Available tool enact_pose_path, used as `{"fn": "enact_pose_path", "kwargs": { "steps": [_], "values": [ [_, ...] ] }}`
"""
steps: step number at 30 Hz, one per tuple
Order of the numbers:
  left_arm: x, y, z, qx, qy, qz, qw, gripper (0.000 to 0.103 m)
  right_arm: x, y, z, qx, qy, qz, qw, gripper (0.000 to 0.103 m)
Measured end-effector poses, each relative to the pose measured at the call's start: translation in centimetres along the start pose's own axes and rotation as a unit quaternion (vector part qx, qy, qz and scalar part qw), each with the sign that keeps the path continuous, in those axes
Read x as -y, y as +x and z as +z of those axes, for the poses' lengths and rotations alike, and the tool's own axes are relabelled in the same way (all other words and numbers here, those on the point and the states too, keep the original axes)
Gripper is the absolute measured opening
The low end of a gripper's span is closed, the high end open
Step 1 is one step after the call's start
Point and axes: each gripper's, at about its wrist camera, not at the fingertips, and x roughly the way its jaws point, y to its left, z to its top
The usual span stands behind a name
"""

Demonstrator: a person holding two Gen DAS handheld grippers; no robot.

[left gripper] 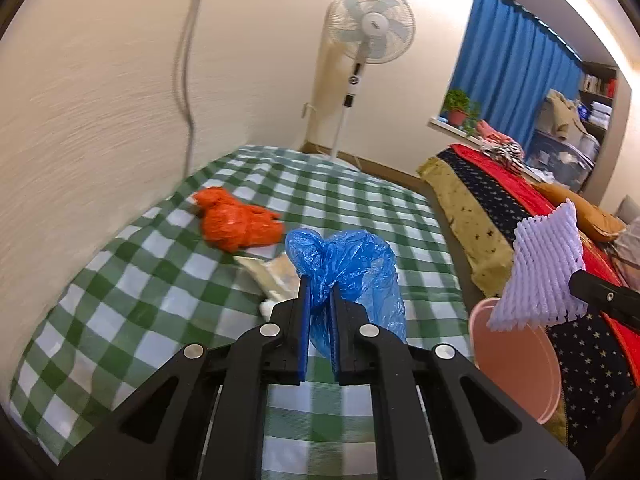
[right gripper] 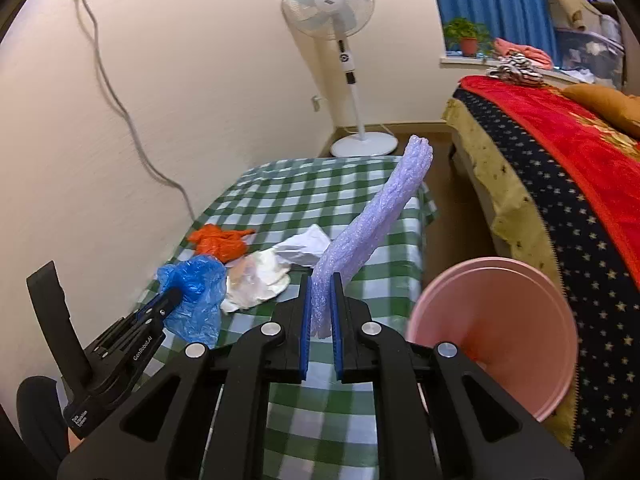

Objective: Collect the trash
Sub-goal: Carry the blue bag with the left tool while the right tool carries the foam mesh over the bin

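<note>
On checked cloth [right gripper: 360, 216]: orange bag [right gripper: 218, 242]; fingers clamp blue bag [left gripper: 344, 264], foam net [right gripper: 368, 232].

My left wrist view sits just behind the left claw [left gripper: 320, 280], looking forward and down along its fingers over the checked bench [left gripper: 120, 320], close enough that the claw body fills the lower frame. Beyond the claw stands the fan [left gripper: 370, 24] against the wall. My right wrist view looks the same way from behind the right claw [right gripper: 321, 276], set a little further to the right. Both share the bench, the fan, the pink bin [left gripper: 520, 368] to the right of each claw, and the bed [right gripper: 560, 168] beyond it. Each view catches the other claw at its edge.
</note>
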Motion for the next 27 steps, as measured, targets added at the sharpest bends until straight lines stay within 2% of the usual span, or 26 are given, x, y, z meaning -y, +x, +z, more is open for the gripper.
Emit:
{"fn": "enact_pose_path", "kwargs": {
  "steps": [15, 27],
  "values": [
    [5.8, 1.0, -1.3, -0.009, 0.045, -0.048, 0.9978, 0.008, 4.9, -2.0, -1.3, 0.009, 0.021, -0.066, 0.998, 0.009],
    [8.4, 2.1, -2.0, -0.017, 0.059, -0.071, 0.9955, 0.008, 7.0, -1.8, -1.8, 0.005, 0.032, -0.094, 0.995, 0.009]
  ]
}}
